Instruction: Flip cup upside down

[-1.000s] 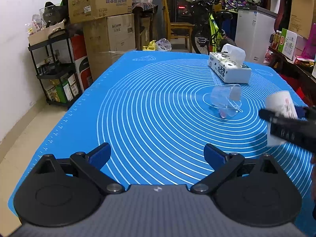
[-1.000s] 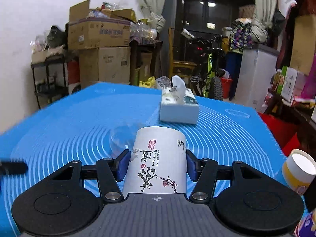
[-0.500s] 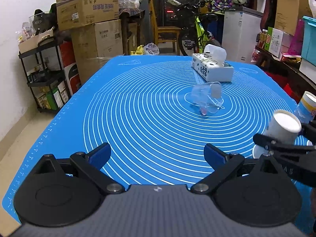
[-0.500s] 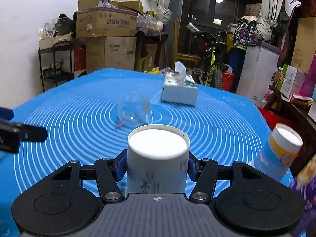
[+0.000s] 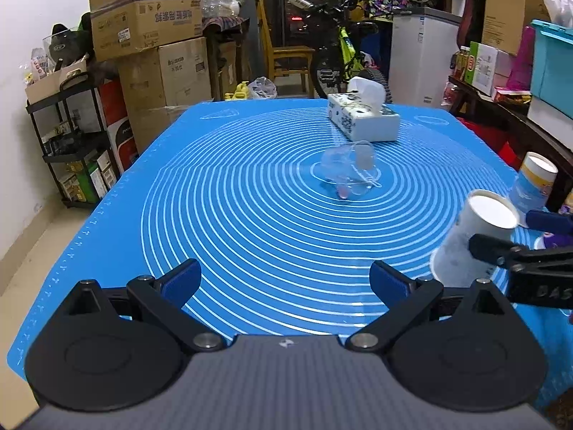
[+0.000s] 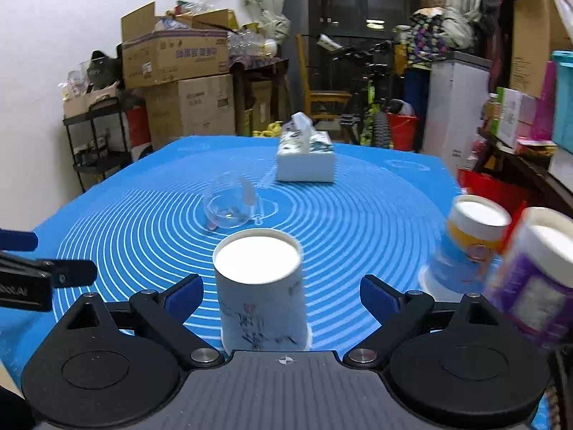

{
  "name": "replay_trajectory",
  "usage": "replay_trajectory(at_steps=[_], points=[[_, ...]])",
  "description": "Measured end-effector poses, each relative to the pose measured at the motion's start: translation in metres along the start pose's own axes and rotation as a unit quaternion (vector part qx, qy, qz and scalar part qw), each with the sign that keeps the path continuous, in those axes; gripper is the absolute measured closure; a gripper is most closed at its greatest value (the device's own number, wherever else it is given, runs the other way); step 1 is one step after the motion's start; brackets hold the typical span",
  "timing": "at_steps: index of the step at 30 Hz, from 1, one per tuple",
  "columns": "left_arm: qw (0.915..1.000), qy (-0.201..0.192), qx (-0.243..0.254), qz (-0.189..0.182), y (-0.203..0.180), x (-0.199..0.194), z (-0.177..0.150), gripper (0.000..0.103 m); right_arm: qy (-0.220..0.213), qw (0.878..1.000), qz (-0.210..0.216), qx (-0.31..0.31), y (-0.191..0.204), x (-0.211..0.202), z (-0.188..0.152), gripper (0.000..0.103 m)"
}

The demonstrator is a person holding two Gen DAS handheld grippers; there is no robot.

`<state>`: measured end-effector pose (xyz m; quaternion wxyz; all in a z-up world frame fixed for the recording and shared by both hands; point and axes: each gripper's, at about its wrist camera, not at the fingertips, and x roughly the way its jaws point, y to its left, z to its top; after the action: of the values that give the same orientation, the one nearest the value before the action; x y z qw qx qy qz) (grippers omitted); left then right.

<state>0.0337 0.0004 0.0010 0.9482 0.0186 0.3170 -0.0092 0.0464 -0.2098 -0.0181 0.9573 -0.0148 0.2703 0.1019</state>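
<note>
A white paper cup with ink drawings stands upside down on the blue mat, its closed base facing up. My right gripper is open, its blue pads apart from the cup on both sides. In the left wrist view the same cup shows at the right edge beside the right gripper's fingers. My left gripper is open and empty above the mat's near part.
A clear plastic cup lies on its side mid-mat; it also shows in the right wrist view. A tissue box stands behind it. Two more upside-down cups stand at the right edge. Clutter surrounds the table.
My right gripper turned the cup over, set it rim-down on the mat and opened its jaws. My left gripper stayed open.
</note>
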Motion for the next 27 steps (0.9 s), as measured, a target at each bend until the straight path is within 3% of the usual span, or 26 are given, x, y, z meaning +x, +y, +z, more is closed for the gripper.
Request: replay_trajectory(at_steps=[11,27], points=[[0.9998,0.003,0.007,-0.019,-0.024,-0.034,-0.012,0.004,0.015,1.0,-0.022,-0.006,0.006,-0.07,-0.013,0.008],[0.9991,-0.003,0.03,-0.028,-0.042,-0.061,-0.031,0.003,0.037,0.999,-0.021,0.008,0.0,-0.103,-0.028,0.008]])
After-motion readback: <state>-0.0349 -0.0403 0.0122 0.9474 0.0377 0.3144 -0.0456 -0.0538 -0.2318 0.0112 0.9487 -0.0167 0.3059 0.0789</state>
